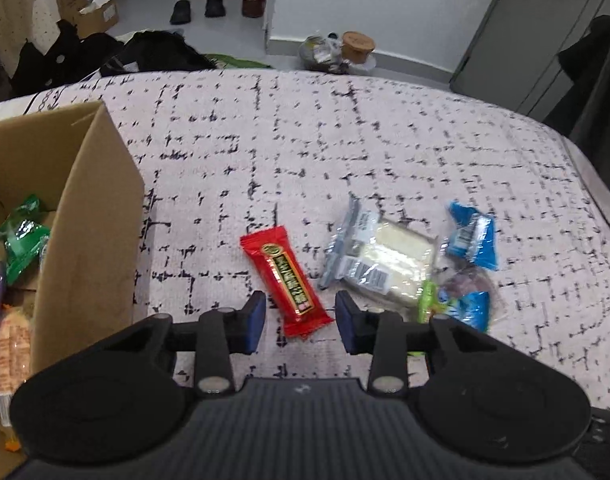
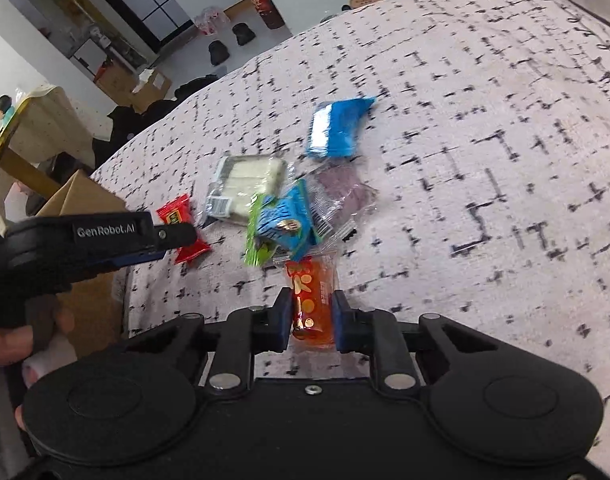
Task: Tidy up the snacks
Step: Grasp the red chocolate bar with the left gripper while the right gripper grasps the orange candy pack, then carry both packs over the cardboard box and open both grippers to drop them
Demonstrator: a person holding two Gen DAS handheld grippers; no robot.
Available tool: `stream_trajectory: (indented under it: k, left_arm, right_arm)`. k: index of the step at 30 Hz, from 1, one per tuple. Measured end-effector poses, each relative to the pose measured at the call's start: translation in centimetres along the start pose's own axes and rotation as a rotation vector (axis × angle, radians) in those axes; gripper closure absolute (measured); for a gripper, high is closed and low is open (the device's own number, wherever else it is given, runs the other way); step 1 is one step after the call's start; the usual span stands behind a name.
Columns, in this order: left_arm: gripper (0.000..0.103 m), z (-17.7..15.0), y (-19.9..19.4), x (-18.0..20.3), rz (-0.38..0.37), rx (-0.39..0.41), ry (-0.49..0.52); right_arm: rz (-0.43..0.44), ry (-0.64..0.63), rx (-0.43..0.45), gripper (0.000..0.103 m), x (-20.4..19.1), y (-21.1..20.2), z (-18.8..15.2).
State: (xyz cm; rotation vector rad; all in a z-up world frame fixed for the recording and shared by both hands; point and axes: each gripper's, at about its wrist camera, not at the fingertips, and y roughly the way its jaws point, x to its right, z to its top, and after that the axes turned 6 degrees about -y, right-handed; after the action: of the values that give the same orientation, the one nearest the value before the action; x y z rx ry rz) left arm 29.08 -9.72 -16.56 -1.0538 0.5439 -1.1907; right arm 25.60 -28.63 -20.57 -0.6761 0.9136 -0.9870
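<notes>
Right wrist view: the right gripper [image 2: 313, 316] is seen with its blue pads pressed against both long sides of an orange snack packet [image 2: 311, 300], which lies on the patterned bedspread [image 2: 485, 160]; the jaws are narrow and clamped on it. The packet is judged light, thin and crinkly, with a slick film that could slide if pinched only at the sealed edge, so a hold across its filled middle is judged the safer one. Just beyond it, a heap of wrappers is seen: a green-and-blue packet [image 2: 281, 228], a clear pack of white wafers [image 2: 249, 184] and a blue packet [image 2: 337, 128].

From the left wrist view, the left gripper [image 1: 300, 322] is seen with its jaws partly open, straddling the near end of a red snack bar [image 1: 287, 280]; the pads are not yet touching it. The bar is judged stiffer and best taken across its width. A cardboard box [image 1: 89, 216], already holding snacks, stands just to the left.
</notes>
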Motion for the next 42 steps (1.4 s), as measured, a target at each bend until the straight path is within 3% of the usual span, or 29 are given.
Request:
stream_trajectory:
  k: [5,8,10,11,15,31,42]
  left_arm:
    - [0.066,0.0,1.6,0.4,0.037,0.003,0.029]
    - [0.066,-0.3,2.5,1.3,0.068,0.024,0.104]
    - [0.072,-0.3,2.5,1.4,0.071,0.027,0.108]
    - [0.085,-0.3,2.4,1.5,0.065,0.025,0.117]
    - [0.085,-0.5,1.7,1.4,0.06,0.017,0.127]
    - [0.085,-1.6,-4.3,2.0,-0.058,0.102,0.158]
    - [0.085,-1.1,-8.0,0.1,-0.135,0.179,0.131]
  right_arm:
    - [-0.035,0.015,0.015,0.083,1.0,-0.6,0.1]
    - [-0.051,0.011,0.018,0.083,1.1,-0.8,0.0]
    - [-0.053,0.012,0.018,0.083,1.3,-1.0,0.0]
    - [-0.055,0.014,0.019,0.084,1.4,-1.1,0.0]
    - [-0.059,0.01,0.029,0.085,1.2,-1.6,0.4]
    - [-0.08,-0.031,0.099,0.087,-1.1,-3.8,1.3]
    - [-0.062,-0.061,0.16,0.087,-4.0,-5.7,2.1]
